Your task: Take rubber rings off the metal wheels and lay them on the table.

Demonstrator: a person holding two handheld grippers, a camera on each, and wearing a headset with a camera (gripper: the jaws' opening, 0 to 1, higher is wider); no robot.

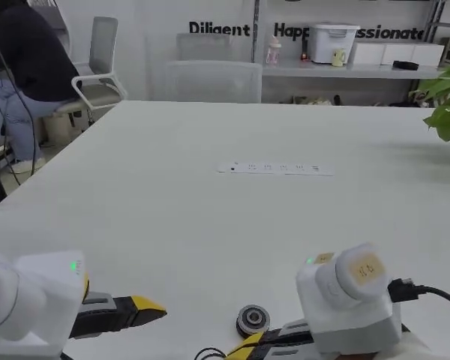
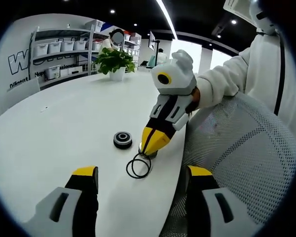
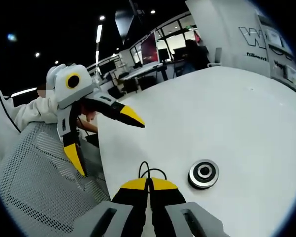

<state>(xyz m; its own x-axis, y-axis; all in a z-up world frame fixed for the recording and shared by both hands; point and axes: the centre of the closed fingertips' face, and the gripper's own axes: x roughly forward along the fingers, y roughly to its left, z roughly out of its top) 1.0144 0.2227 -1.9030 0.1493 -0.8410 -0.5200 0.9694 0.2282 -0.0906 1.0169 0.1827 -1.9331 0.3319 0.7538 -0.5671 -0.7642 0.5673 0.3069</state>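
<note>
A metal wheel point(image 1: 253, 319) with a dark rubber ring around it lies flat near the table's front edge; it is also in the left gripper view point(image 2: 123, 139) and the right gripper view point(image 3: 203, 174). Thin black rubber ring loops point(image 2: 138, 166) lie on the table beside it, reaching out from under my right gripper's tips point(image 3: 150, 173). My right gripper point(image 3: 149, 183) is shut with its tips down on the ring's near edge point(image 2: 150, 146), point(image 1: 244, 346). My left gripper point(image 2: 142, 174) is open and holds nothing, hovering left of the ring point(image 1: 146, 309), point(image 3: 106, 138).
A white power strip point(image 1: 274, 169) lies mid-table. A potted plant point(image 1: 446, 105) stands at the far right edge. Office chairs point(image 1: 214, 79) line the far side, and a person point(image 1: 22, 67) sits at the back left. A mesh chair point(image 2: 237, 148) is close against the table's near edge.
</note>
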